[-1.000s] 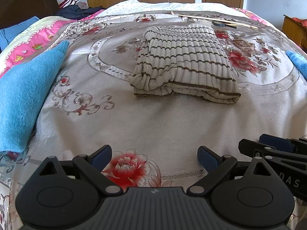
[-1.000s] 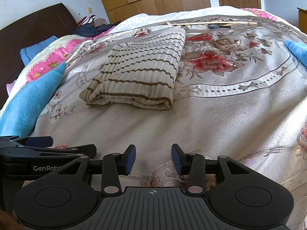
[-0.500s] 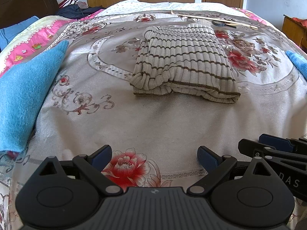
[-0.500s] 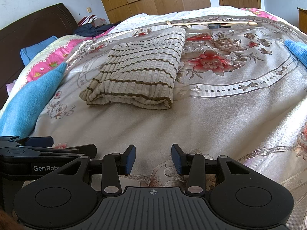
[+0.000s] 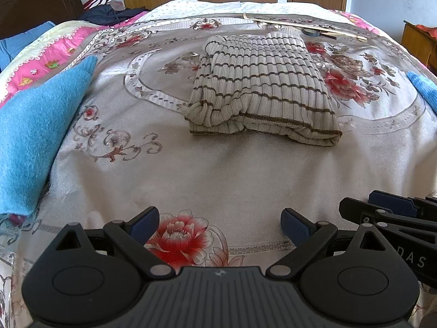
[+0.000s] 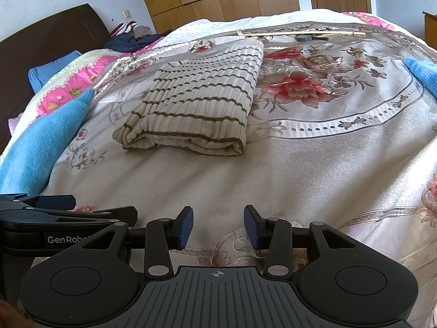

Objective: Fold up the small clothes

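Sweater [image 5: 262, 87] lies folded on bed [image 5: 218, 169], at 12 o'clock. Left claw [image 5: 220, 222] and right claw [image 6: 218, 225] both apart, empty. Folding looks done.

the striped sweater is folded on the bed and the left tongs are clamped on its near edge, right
Not quite. The striped sweater is folded on the bed, but the left tongs are open and empty, well short of its near edge. The left wrist view shows it.
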Demonstrator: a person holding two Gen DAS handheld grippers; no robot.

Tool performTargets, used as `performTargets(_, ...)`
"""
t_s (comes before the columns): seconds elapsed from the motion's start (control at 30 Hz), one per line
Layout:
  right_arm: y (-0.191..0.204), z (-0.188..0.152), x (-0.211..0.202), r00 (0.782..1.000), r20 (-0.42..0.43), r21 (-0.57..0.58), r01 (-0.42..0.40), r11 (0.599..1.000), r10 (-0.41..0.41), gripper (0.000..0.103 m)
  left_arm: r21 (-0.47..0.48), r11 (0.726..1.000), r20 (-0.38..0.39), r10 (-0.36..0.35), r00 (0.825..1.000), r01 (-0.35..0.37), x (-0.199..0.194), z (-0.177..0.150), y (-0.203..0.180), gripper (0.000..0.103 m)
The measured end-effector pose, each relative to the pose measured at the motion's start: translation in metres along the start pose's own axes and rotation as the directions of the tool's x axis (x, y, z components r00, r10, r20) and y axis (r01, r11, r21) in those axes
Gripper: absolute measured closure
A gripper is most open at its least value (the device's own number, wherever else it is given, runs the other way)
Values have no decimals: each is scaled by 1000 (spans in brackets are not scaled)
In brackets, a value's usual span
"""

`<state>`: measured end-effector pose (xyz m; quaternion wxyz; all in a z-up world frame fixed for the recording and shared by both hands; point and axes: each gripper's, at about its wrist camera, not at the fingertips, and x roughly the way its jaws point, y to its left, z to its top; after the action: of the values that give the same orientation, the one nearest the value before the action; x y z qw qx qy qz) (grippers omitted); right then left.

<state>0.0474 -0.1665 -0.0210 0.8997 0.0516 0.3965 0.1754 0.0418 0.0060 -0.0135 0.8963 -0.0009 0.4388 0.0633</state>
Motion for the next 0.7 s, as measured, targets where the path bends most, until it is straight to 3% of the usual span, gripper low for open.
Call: performTargets(0.7,0,0,0,1000,0,-1,1,1000,-1,62,-5,1000,-12,-7,1000,7,1,-1,0,0)
